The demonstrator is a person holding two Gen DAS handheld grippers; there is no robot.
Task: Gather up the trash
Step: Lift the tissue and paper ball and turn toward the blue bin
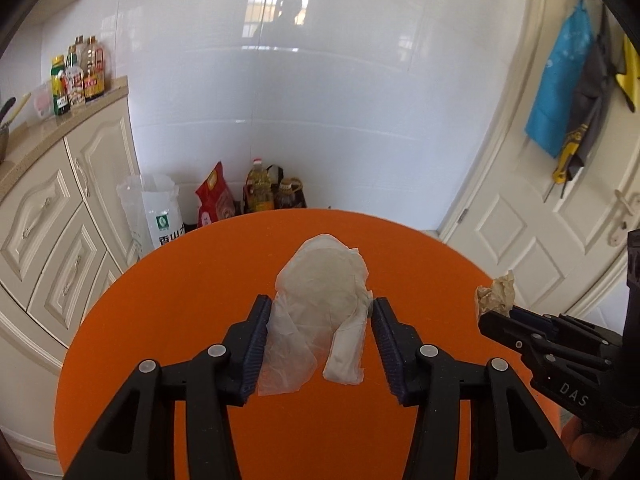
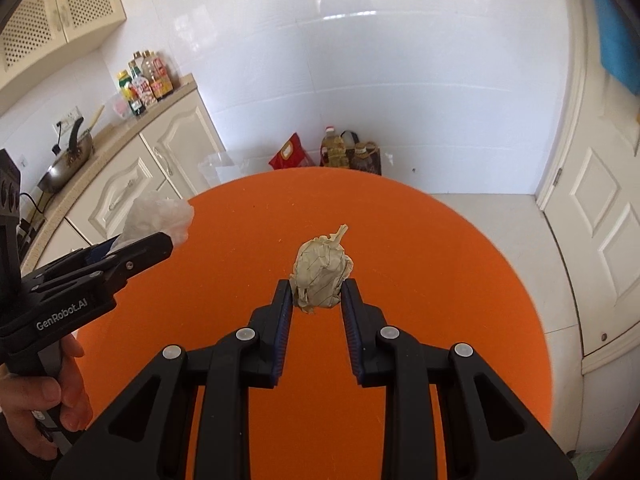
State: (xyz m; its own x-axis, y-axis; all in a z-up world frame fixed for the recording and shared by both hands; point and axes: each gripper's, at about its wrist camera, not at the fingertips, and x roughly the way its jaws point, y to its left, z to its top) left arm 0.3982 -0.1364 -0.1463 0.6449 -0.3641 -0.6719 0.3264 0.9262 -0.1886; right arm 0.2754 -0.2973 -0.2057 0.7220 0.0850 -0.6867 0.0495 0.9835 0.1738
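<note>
Left wrist view — right gripper (image 1: 490,312) half cut off

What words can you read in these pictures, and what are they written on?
"DAS": on the body of the right gripper.
"GenRobot.AI": on the body of the left gripper.
White bag on the floor: green logo and dark characters, not readable.
Bottle labels on the counter: too small and blurred.

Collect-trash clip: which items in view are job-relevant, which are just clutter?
Job:
white tissue wad, in left gripper
crumpled brown paper ball, in right gripper

Clutter:
sauce bottles
frying pan
red bag
oil bottles
blue cloth
</note>
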